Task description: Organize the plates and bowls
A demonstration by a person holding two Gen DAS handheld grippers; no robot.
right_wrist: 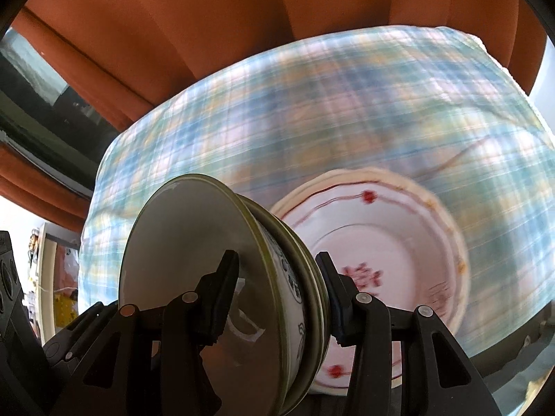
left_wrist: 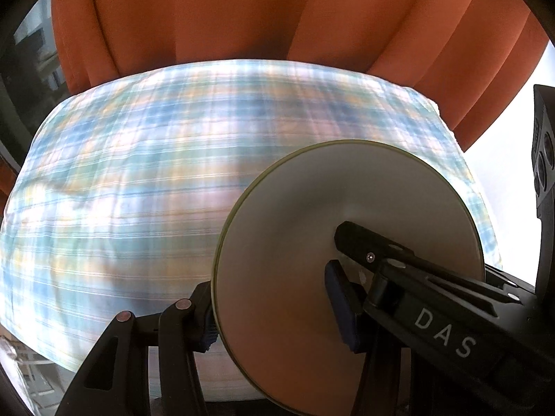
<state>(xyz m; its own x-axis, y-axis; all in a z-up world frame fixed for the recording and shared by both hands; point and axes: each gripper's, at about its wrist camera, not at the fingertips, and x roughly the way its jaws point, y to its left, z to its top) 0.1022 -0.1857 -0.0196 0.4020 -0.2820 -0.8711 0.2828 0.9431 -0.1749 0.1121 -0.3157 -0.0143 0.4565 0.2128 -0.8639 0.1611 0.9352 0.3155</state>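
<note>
In the left wrist view my left gripper [left_wrist: 274, 298] is shut on the rim of a grey bowl with a green edge [left_wrist: 312, 208], held on its side above the plaid tablecloth [left_wrist: 138, 173]. In the right wrist view my right gripper [right_wrist: 277, 277] is shut on a stack of nested green-rimmed bowls [right_wrist: 194, 260], tilted on edge. Right of them, a stack of white plates with red flowers [right_wrist: 388, 242] lies on the tablecloth [right_wrist: 312, 104].
Orange curtains [left_wrist: 242, 10] hang behind the table, also in the right wrist view [right_wrist: 173, 17]. A dark window frame [right_wrist: 34, 97] is at the left. The right gripper's body [left_wrist: 544, 159] shows at the left view's right edge. Both views are motion-blurred.
</note>
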